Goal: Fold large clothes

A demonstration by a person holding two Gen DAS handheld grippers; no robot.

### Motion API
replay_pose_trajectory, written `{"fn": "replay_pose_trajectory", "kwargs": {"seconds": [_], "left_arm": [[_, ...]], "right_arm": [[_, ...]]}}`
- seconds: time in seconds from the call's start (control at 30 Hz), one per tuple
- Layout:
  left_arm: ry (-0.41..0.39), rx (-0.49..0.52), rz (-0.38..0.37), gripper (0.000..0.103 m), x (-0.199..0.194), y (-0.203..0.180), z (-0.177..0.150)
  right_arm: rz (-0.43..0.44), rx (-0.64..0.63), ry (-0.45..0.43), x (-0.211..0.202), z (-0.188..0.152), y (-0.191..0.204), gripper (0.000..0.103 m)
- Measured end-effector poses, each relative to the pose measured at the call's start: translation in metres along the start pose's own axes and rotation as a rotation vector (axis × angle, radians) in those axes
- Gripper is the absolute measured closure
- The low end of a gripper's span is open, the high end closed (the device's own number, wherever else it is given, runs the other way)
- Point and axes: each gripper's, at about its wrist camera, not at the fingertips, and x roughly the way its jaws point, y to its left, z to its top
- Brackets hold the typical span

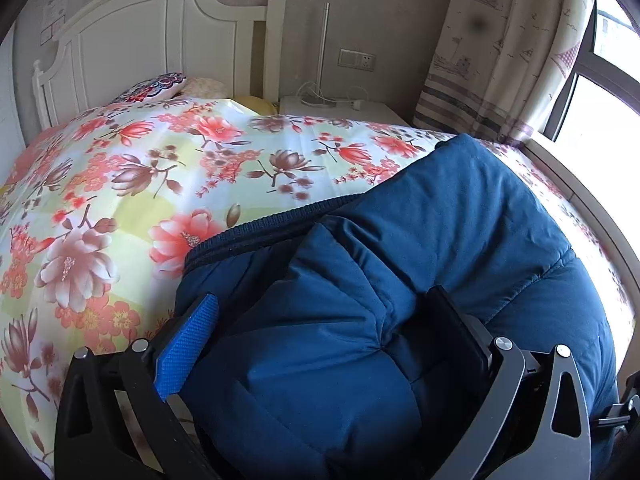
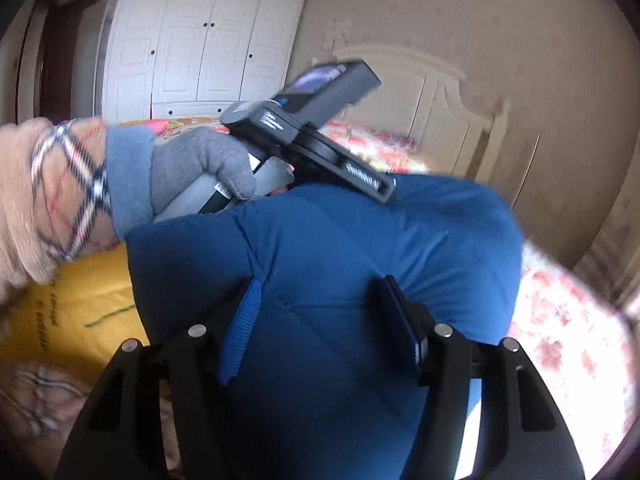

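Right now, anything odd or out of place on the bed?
Nothing damaged or spilled. The blue padded jacket is bunched in a heap on the floral bedspread, not flat, with fabric between the jaws of both the left claw and right claw.

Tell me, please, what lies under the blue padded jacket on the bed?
Around the blue padded jacket the floral bedspread shows, running beneath it. Whatever else lies under the jacket is covered. Both grippers' jaws clamp its fabric.

I see the blue padded jacket as matt, quilted cloth, soft and puffy. The floral bedsheet looks smooth with a slight sheen. My left tool has matt black plastic arms and a ribbed blue pad.
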Motion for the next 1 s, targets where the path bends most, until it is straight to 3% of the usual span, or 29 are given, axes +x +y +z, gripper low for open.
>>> {"fn": "replay_pose_trajectory", "kwargs": {"seconds": [0.3, 0.4, 0.43, 0.5, 0.53, 0.57, 0.67, 0.73, 0.83, 0.93, 1.0], "left_arm": [[-0.061, 0.014, 0.136, 0.004, -0.009, -0.006, -0.004], [-0.063, 0.009, 0.167, 0.004, -0.011, -0.005, -0.004], [-0.063, 0.004, 0.176, 0.004, -0.011, -0.004, -0.004], [-0.059, -0.01, 0.176, 0.004, -0.011, -0.001, -0.004], [-0.056, -0.018, 0.176, 0.004, -0.011, 0.001, -0.004], [-0.055, -0.026, 0.177, 0.004, -0.011, 0.003, -0.004], [-0.055, -0.033, 0.189, 0.004, -0.011, 0.003, -0.005], [-0.055, -0.034, 0.193, 0.004, -0.011, 0.004, -0.005], [-0.052, -0.051, 0.219, 0.004, -0.01, 0.007, -0.005], [-0.045, -0.066, 0.202, 0.004, -0.009, 0.011, -0.006], [-0.047, -0.062, 0.205, 0.004, -0.009, 0.011, -0.006]], "right_arm": [[0.002, -0.054, 0.029, 0.016, 0.001, -0.001, 0.041], [0.096, -0.068, 0.083, 0.026, 0.013, -0.019, 0.042], [0.115, -0.075, 0.086, 0.025, 0.017, -0.024, 0.048], [0.071, -0.063, 0.051, 0.02, 0.028, -0.045, 0.05], [0.033, -0.03, 0.019, 0.018, 0.035, -0.065, 0.055], [0.013, 0.021, -0.011, 0.018, 0.042, -0.085, 0.063], [-0.006, 0.22, -0.069, 0.034, 0.057, -0.15, 0.067], [0.0, 0.291, -0.034, 0.062, 0.059, -0.18, 0.067], [0.055, 0.258, 0.133, 0.121, 0.041, -0.184, 0.064], [0.053, 0.234, 0.168, 0.121, 0.052, -0.189, 0.065], [0.0, 0.203, 0.139, 0.113, 0.068, -0.194, 0.066]]}}
